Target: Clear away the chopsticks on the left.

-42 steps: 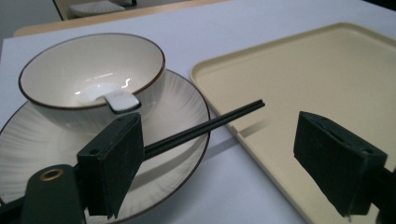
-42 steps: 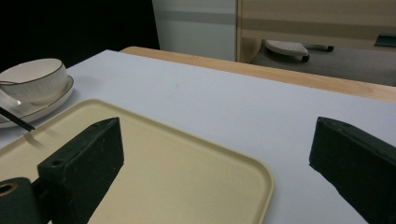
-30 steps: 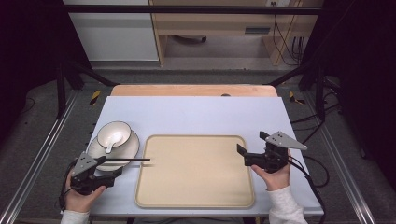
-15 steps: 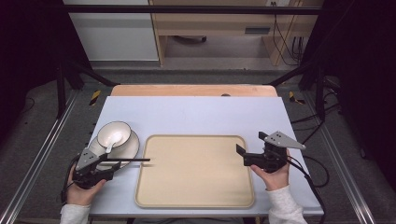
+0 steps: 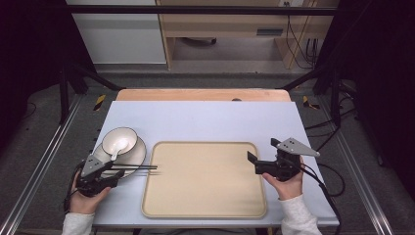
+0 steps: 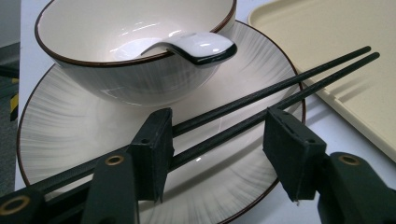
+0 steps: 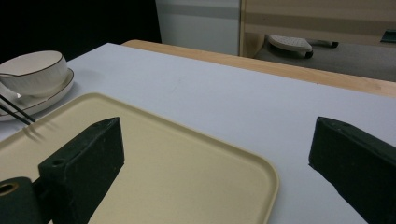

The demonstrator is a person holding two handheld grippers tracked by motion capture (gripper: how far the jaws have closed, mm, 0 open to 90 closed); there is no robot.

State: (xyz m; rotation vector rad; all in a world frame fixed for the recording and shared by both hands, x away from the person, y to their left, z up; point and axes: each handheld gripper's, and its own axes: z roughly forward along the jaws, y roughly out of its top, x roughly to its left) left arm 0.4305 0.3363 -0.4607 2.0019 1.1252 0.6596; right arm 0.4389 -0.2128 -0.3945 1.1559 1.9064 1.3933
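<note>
A pair of black chopsticks (image 6: 261, 100) lies across a white ribbed plate (image 6: 70, 135), tips over the edge of the beige tray (image 5: 205, 181). On the plate stands a white bowl (image 5: 120, 140) holding a white spoon (image 6: 196, 46). My left gripper (image 5: 100, 171) sits low at the plate's near edge. It is open, with both chopsticks running between its pads close to the left one (image 6: 152, 154). My right gripper (image 5: 255, 164) hovers open and holds nothing above the tray's right side (image 7: 177, 154), pointing left toward the bowl (image 7: 32, 70).
The pale blue table (image 5: 205, 120) has a wooden strip along its far edge. Metal frame rails run down both sides. A cable trails from the right gripper off the table's right edge.
My left gripper has edged slightly forward along the chopsticks. The chopsticks, the bowl and the right gripper have stayed put.
</note>
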